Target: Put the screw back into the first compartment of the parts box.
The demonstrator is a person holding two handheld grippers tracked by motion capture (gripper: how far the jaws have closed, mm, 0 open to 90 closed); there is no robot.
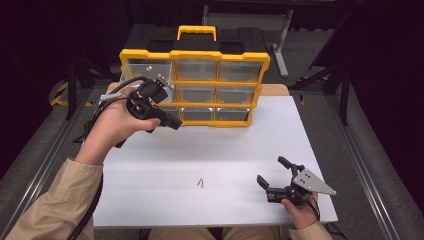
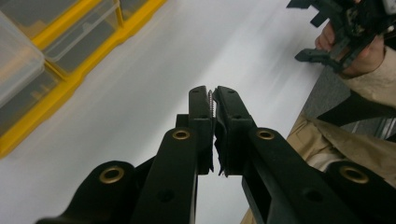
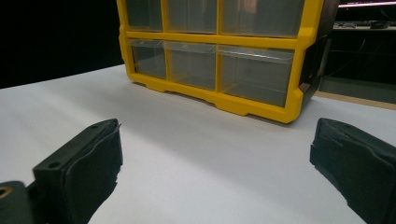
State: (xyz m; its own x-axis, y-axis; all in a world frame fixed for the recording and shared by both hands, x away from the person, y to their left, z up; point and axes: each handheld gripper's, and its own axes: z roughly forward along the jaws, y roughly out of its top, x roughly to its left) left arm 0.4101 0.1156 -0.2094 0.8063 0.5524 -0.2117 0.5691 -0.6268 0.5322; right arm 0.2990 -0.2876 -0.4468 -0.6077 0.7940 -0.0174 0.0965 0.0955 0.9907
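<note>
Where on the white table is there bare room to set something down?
Bare: the wide strip between the yellow organizer and the two screws, plus the near-left corner. Crowded: the back by the organizer and left tool, and the near-right by the right tool.

A: Lighting's decent on the white table, bright and even from overhead, but everything around it goes nearly black.

B: Yeah, and the left gripper view smears the tabletop; the yellow organizer throws a soft near-side shadow.
</note>
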